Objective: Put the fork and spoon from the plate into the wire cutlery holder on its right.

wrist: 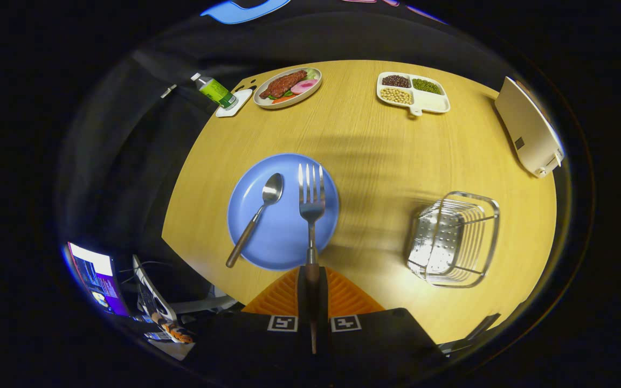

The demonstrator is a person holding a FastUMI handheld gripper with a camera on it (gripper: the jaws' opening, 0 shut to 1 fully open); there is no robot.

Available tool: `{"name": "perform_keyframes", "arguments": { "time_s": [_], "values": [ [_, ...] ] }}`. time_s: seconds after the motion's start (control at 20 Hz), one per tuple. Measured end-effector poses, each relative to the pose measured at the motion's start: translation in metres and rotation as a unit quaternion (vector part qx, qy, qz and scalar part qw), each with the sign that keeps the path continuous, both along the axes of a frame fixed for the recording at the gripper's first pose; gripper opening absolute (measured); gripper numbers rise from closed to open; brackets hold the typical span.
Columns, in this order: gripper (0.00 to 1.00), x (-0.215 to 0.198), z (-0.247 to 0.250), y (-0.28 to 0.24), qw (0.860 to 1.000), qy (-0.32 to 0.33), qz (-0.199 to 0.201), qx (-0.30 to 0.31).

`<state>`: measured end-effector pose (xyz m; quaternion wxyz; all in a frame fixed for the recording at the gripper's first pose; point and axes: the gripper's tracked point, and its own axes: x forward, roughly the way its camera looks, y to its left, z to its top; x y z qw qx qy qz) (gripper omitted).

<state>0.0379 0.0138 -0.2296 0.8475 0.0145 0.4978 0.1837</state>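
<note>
My gripper point(311, 272) is shut on the wooden handle of the fork point(311, 202), which points straight ahead with its tines over the right side of the blue plate point(267, 237). It seems lifted a little above the plate. The spoon point(256, 215) lies slanted on the left half of the plate, its handle hanging over the near left rim. The wire cutlery holder point(453, 240) stands on the wooden table point(375, 151) to the right of the plate, with nothing inside that I can see.
Along the far side stand a green bottle point(214, 90) on a white coaster, an oval plate of food point(288, 86) and a white divided tray of beans point(412, 92). A white appliance point(529, 129) sits at the far right. A laptop point(95, 277) sits below the table's left edge.
</note>
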Motion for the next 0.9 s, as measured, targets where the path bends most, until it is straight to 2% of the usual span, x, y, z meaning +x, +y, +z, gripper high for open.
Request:
{"name": "perform_keyframes", "arguments": {
  "time_s": [0.25,0.5,0.9],
  "values": [
    [0.07,-0.018,0.024,-0.069,0.999,0.013,0.033,-0.039],
    [0.08,-0.017,0.032,-0.126,0.993,0.049,0.059,-0.095],
    [0.08,-0.010,0.018,-0.156,0.971,0.154,0.099,-0.152]
  ]
}}
